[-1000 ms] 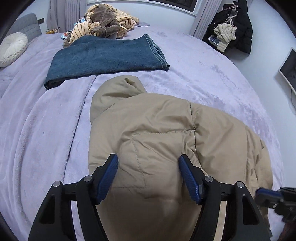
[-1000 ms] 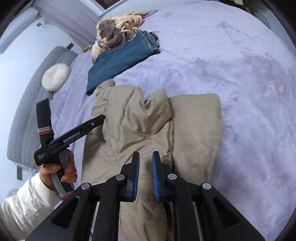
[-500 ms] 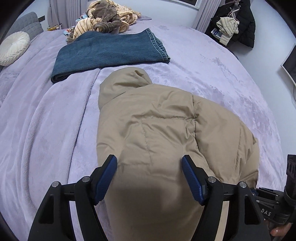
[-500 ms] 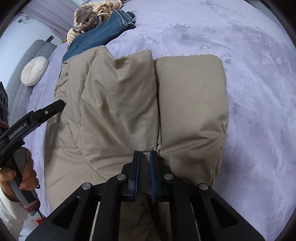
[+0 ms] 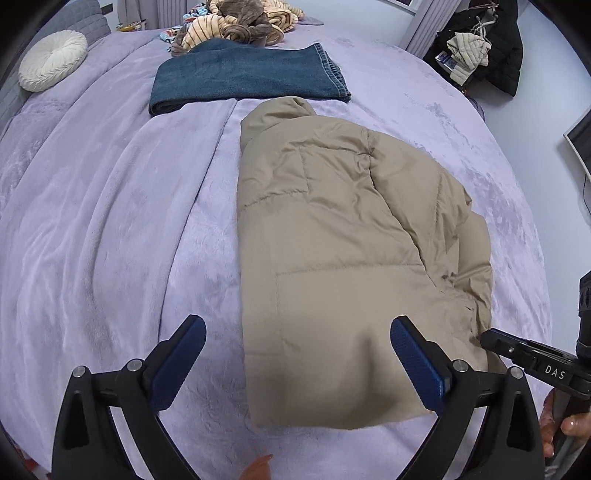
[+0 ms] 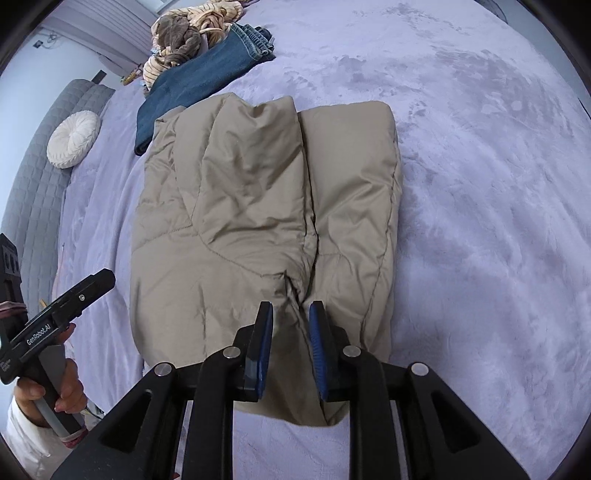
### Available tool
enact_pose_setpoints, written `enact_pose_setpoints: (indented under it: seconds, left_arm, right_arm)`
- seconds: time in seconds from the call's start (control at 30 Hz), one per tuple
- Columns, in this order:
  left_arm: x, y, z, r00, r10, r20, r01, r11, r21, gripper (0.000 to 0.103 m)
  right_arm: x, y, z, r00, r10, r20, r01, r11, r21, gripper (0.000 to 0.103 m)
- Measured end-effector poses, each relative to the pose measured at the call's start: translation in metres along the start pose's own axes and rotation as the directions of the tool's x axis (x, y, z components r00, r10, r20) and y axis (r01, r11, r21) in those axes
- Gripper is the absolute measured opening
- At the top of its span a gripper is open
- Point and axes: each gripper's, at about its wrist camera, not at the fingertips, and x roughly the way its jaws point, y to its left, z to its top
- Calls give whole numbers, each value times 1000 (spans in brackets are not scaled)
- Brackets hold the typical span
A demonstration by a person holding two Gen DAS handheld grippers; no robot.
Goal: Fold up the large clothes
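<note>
A tan puffer jacket (image 5: 343,236) lies folded lengthwise on the lilac bed cover, hood toward the far side. My left gripper (image 5: 299,332) hovers over its near hem, left of the middle, its jaws opening wide with nothing between them. In the right wrist view the jacket (image 6: 258,192) shows a sleeve folded over its back. My right gripper (image 6: 291,314) is above the crease near the hem. Its jaws are opening a little, with a ridge of fabric in the gap and the pads off it. The left gripper (image 6: 92,284) also shows there, held in a hand.
Folded blue jeans (image 5: 243,74) lie just beyond the hood, with a heap of striped and brown clothes (image 5: 240,22) behind. A round white cushion (image 5: 51,59) sits far left. Dark coats (image 5: 480,44) hang at the far right. The bed cover (image 5: 110,221) spreads wide to the left.
My left gripper drew back and left off the jacket and its jaws spread wide. The right gripper laid the sleeve flat and its jaws parted slightly.
</note>
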Motion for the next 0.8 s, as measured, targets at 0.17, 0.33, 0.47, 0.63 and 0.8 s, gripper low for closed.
enact_pose_setpoints:
  seconds: [0.17, 0.33, 0.47, 0.63, 0.8]
  left_arm:
    - [-19, -3, -16, 1000, 15, -10, -15, 1000, -11, 102]
    - [-38, -11, -28, 999, 48, -10, -48, 999, 16, 102]
    - [-53, -19, -37, 998, 66, -2, -66, 997, 31, 102]
    - [-65, -25, -44, 994, 109, 5, -109, 993, 45, 102]
    - [-73, -25, -49, 992, 122, 12, -122, 992, 36, 102]
  right_arm:
    - [-16, 2, -14, 1000, 16, -9, -15, 999, 29, 26]
    - [-37, 1, -27, 1000, 24, 3, -24, 998, 64, 47]
    - [-50, 2, -37, 1000, 16, 1, -16, 998, 66, 47]
    - [-62, 4, -47, 1000, -3, 8, 2, 998, 60, 53]
    - [-73, 11, -51, 999, -32, 28, 31, 999, 36, 58]
